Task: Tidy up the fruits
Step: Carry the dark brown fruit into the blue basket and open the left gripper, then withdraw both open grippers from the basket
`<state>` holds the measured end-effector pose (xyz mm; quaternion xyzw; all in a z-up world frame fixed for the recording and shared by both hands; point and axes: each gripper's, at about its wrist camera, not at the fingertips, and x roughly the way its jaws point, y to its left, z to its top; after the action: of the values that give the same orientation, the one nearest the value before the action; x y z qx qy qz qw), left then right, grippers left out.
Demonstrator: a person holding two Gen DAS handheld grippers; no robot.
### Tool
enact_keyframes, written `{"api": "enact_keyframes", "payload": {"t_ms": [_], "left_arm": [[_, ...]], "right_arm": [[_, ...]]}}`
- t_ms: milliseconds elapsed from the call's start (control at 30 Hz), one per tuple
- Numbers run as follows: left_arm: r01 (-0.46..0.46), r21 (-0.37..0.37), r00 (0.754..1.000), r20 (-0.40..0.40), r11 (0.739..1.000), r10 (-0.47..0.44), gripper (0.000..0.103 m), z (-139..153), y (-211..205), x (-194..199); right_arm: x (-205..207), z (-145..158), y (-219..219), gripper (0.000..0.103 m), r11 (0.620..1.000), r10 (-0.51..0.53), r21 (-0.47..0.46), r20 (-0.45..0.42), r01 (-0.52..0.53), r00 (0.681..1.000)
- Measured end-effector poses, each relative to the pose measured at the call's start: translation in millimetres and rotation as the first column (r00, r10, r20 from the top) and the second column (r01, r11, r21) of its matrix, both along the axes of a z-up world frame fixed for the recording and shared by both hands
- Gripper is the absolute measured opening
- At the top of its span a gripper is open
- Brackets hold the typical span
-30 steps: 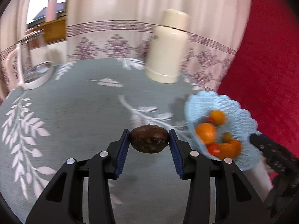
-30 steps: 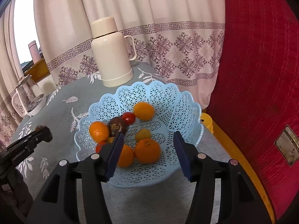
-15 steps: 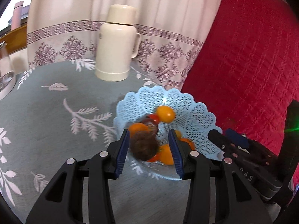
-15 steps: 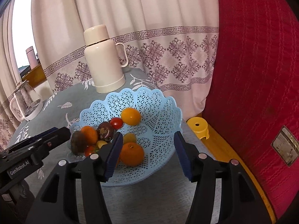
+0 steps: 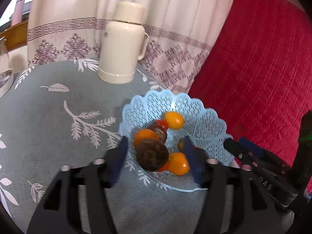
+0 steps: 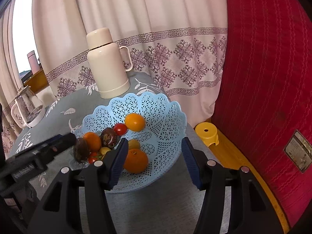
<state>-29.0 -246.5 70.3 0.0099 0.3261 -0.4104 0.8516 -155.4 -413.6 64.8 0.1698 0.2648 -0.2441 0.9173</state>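
**Left tongs just let go of dark fruit over basket**

Left tongs (image 5: 156,156) have just been opening: blue pads now stand clear on both sides of the dark brown fruit (image 5: 152,154), no contact visible on either side (edges are motion-blurred, so small margin of doubt). The fruit sits at the near-left rim of the light blue lattice basket (image 5: 206,120), on top of the pile. From the right wrist view the same fruit (image 6: 81,149) shows at the basket's left edge, just off the left tongs' tip.

Right tongs (image 6: 154,161) are apart, nothing between the pads. They hover over the near side of the basket (image 6: 165,120), a large orange (image 6: 136,160) just beside the left pad.

Basket contents, right wrist view:
- orange (image 6: 135,122) toward the back
- cherry tomato (image 6: 120,128) touching it
- second dark fruit (image 6: 108,137) mid-left
- another orange (image 6: 92,141) beside it
- small yellowish fruits and one more tomato in the middle, partly hidden

Basket rests on the table (image 6: 64,105) with grey leaf-print cloth. Cream thermos jug (image 6: 106,64) stands upright behind the basket, apart from it. Glass pitcher (image 6: 27,107) far left on the table. Yellow stool (image 6: 206,134) below the table edge, beside the red quilted surface (image 6: 263,78).
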Motion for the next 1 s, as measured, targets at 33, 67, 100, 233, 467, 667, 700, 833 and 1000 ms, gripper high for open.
{"api": "enact_keyframes", "payload": {"t_ms": [33,67,100,233,467,667,700,833,1000], "left_arm": [[-0.006,-0.011,1.0,-0.002,1.0,0.006,0.069,2,4,2],[-0.011,-0.02,1.0,-0.005,1.0,0.011,0.07,3,7,4],[-0.018,-0.029,1.0,-0.008,0.999,0.017,0.07,5,10,5],[-0.064,-0.068,0.998,-0.022,0.996,0.063,0.073,11,28,18],[-0.154,-0.044,0.988,0.01,0.987,0.154,0.086,10,49,31],[-0.149,0.016,0.986,0.083,0.989,0.147,0.1,5,43,18],[-0.147,0.026,0.985,0.096,0.989,0.144,0.1,5,42,14],[-0.148,0.064,0.981,0.134,0.987,0.138,0.1,4,36,8],[-0.155,0.078,0.982,0.125,0.985,0.144,0.1,1,34,8]], "right_arm": [[0,0,1,0.057,1.0,0.002,-0.001,-0.001,-0.002,1.0],[0,1,1,0.057,1.0,0.003,-0.002,-0.001,-0.003,1.0],[0,1,2,0.057,1.0,0.004,-0.004,-0.003,-0.004,1.0],[1,1,4,0.058,1.0,0.006,-0.009,-0.008,-0.006,1.0],[2,2,8,0.063,1.0,0.012,-0.017,-0.016,-0.013,1.0],[4,1,15,0.069,0.999,0.027,-0.027,-0.032,-0.028,0.999],[3,1,16,0.072,0.999,0.028,-0.028,-0.034,-0.029,0.999],[3,3,17,0.076,0.999,0.024,-0.035,-0.038,-0.026,0.999],[2,1,18,0.076,0.999,0.025,-0.036,-0.049,-0.027,0.998]]}}
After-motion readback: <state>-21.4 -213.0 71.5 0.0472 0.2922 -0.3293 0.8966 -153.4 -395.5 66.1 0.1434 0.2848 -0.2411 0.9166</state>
